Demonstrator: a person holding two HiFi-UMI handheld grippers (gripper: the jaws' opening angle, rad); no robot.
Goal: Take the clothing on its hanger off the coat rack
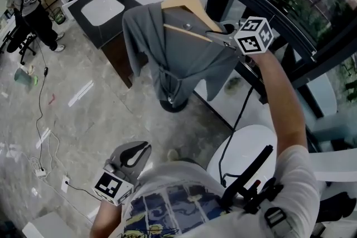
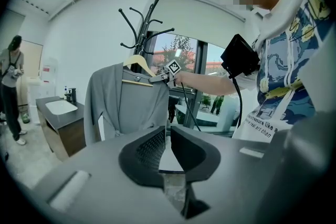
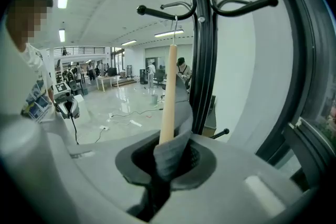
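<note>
Right arm point(image 1: 281, 92) outstretched, the right gripper point(image 1: 215, 35) is clamping the hanger point(image 1: 187, 4) tip and grey garment point(image 1: 184, 58) between its jaws; the left gripper point(image 1: 134, 154) is hanging low, jaws closed on nothing.

A dark cabinet point(image 1: 118, 54) carries a white basin point(image 1: 102, 10). A person point(image 1: 30, 11) stands nearby. Cables point(image 1: 40, 114) trail across the floor point(image 1: 100, 120), past perhaps a green bag point(image 1: 25, 77).

White short-sleeved T-shirt point(image 1: 290, 170), blue-and-yellow print point(image 1: 167, 206), black cable point(image 1: 239, 120), grey left tool point(image 1: 136, 152) and right tool point(image 1: 215, 35), 2 square-marked cubes point(image 1: 254, 35).
</note>
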